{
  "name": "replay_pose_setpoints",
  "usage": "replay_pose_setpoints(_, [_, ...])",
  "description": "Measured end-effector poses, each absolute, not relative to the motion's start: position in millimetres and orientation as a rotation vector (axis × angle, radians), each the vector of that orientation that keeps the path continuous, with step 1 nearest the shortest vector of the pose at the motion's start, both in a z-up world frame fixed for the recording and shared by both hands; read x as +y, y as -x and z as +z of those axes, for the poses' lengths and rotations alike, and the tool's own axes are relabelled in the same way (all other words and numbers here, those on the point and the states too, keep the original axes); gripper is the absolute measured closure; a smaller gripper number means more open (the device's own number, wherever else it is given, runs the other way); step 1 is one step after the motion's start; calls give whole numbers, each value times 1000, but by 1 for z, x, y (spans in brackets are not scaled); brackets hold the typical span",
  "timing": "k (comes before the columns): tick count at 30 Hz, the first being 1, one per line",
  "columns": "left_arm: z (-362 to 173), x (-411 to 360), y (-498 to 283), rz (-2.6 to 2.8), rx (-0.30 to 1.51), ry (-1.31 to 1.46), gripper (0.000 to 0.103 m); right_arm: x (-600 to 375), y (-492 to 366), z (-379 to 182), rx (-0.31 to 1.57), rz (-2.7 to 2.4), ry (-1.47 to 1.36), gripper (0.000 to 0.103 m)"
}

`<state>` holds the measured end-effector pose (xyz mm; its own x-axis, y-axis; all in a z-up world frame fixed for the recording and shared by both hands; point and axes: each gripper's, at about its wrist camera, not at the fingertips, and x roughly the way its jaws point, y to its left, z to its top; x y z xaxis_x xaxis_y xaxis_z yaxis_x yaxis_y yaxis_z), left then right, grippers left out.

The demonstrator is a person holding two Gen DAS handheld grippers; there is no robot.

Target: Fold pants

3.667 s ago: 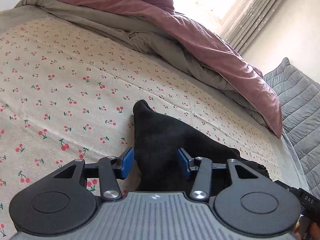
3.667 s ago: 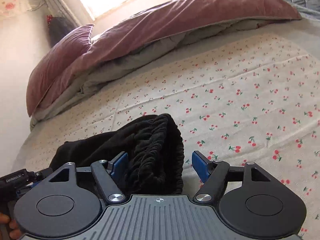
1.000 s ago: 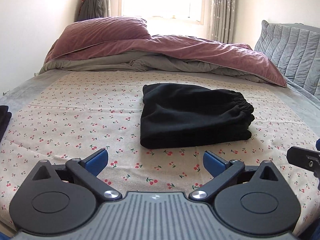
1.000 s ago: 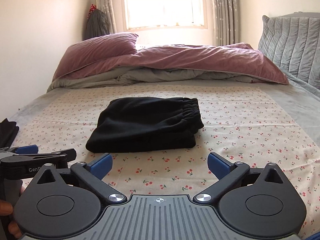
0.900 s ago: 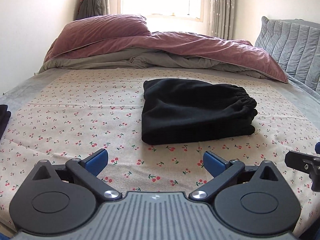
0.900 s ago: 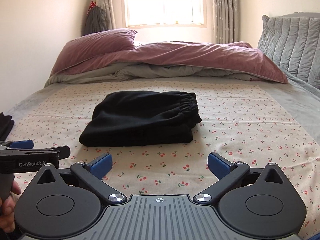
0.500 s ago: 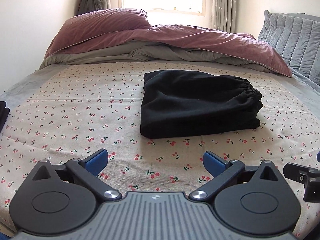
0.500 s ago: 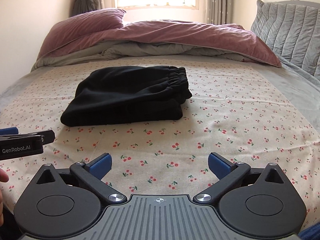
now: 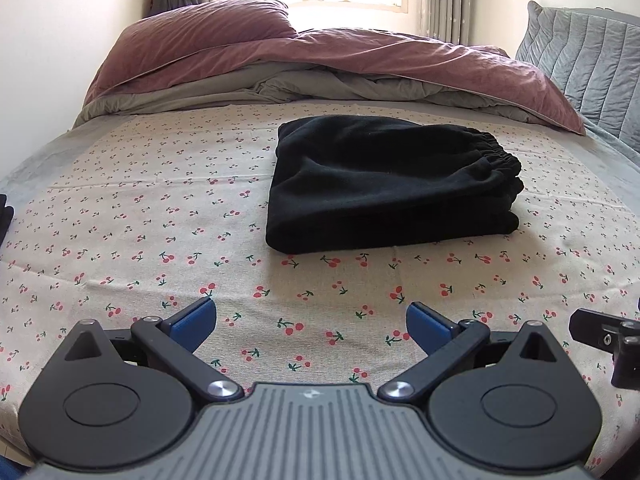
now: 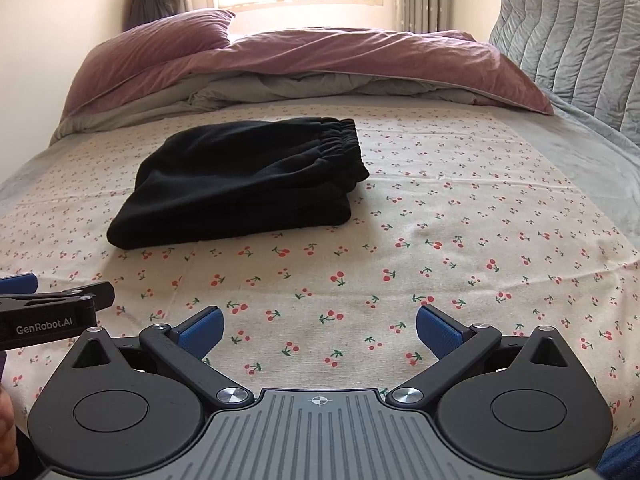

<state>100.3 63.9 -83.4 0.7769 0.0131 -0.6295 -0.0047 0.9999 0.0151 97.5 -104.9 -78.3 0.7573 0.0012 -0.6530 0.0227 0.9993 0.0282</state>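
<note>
The black pants (image 9: 384, 184) lie folded in a compact stack on the cherry-print sheet (image 9: 160, 240), elastic waistband at the right end. They also show in the right wrist view (image 10: 248, 184). My left gripper (image 9: 312, 320) is open and empty, held back from the pants above the sheet near the bed's front. My right gripper (image 10: 318, 328) is open and empty too, beside the left one. The left gripper's side (image 10: 52, 316) shows at the left edge of the right wrist view.
A mauve duvet with grey lining (image 9: 340, 68) and a mauve pillow (image 9: 200, 32) are bunched at the far end under the window. A grey quilted cushion (image 9: 592, 60) stands at the right. A dark item (image 9: 5, 216) lies at the left edge.
Both grippers let go of the pants and drew back from them, opening wide. Over the last second they dropped a little lower and closer to the sheet.
</note>
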Motion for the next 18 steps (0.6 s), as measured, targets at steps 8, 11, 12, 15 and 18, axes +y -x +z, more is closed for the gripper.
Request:
replay_pose_setpoints(8, [-81, 59, -98, -15, 657, -20, 7, -103, -98, -79, 712, -8, -31, 0])
replay_pose_setpoints(11, [-82, 57, -98, -14, 656, -33, 7, -104, -98, -80, 713, -10, -31, 0])
replay_pose_setpoints(12, [-82, 57, -98, -13, 655, -35, 7, -104, -98, -79, 712, -11, -31, 0])
replay_pose_setpoints(15, [-84, 57, -99, -8, 658, -31, 7, -103, -98, -79, 710, -9, -29, 0])
replay_pose_setpoints(18, [-84, 59, -100, -24, 667, -4, 7, -103, -98, -79, 712, -8, -28, 0])
